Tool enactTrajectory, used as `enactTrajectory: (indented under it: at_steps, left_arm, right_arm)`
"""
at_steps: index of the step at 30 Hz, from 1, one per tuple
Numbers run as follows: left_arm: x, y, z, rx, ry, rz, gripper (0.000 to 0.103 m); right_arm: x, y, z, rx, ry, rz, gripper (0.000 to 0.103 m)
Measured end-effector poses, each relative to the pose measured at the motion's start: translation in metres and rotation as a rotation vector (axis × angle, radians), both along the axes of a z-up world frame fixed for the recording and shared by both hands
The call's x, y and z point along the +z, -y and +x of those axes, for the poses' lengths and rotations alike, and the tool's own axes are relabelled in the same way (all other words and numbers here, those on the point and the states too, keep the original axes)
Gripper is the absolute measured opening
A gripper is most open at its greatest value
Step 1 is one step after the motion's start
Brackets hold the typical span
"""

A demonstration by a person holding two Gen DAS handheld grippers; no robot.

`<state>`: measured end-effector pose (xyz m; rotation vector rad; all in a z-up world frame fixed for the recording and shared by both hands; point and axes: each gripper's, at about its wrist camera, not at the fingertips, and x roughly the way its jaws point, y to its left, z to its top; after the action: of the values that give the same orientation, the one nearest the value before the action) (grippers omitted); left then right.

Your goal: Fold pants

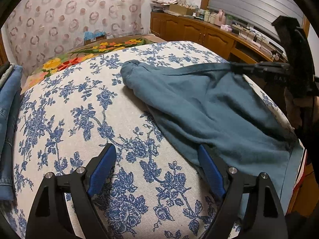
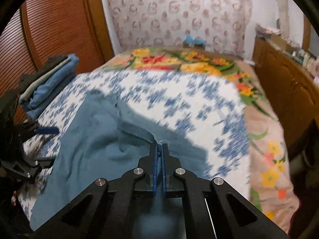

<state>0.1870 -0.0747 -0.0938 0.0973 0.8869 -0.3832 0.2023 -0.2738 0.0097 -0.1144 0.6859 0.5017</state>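
Teal pants (image 1: 209,107) lie rumpled on the bed (image 1: 79,119), right of centre. Right hand-held gripper (image 2: 159,147) pinches 1 fabric edge, lifted taut. Left hand-held gripper (image 1: 157,155) gapes, empty (near hem beside it). Advice: grab the near edge, keep both corners level.

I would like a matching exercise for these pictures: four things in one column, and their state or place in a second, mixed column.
Things:
1. left gripper
2. right gripper
3. teal fleece pants
4. stack of folded clothes with blue denim

States or places:
A. spread on the blue-flowered white bedcover
B. jaws wide apart, holding nothing
C. at the bed's edge near the slatted wooden door
D. jaws closed on teal fabric

Pairs: 1-B, 2-D, 3-A, 4-C
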Motion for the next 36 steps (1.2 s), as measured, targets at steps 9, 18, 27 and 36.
enactTrajectory:
  at_steps: [9, 18, 27, 36]
  left_arm:
    - [0.017, -0.005, -0.011, 0.023, 0.057, -0.036, 0.085]
    - [0.017, 0.001, -0.015, 0.011, 0.054, -0.038, 0.085]
    - [0.022, 0.008, -0.024, -0.003, 0.070, -0.041, 0.085]
    - [0.027, 0.015, -0.041, -0.025, 0.091, -0.042, 0.085]
  right_arm:
    - [0.008, 0.018, -0.003, -0.107, 0.070, -0.027, 0.003]
    - [0.012, 0.013, 0.001, -0.161, 0.082, -0.095, 0.003]
    - [0.007, 0.020, 0.002, -0.197, 0.006, -0.047, 0.003]
    - [0.015, 0.031, -0.042, -0.226, 0.016, -0.036, 0.023]
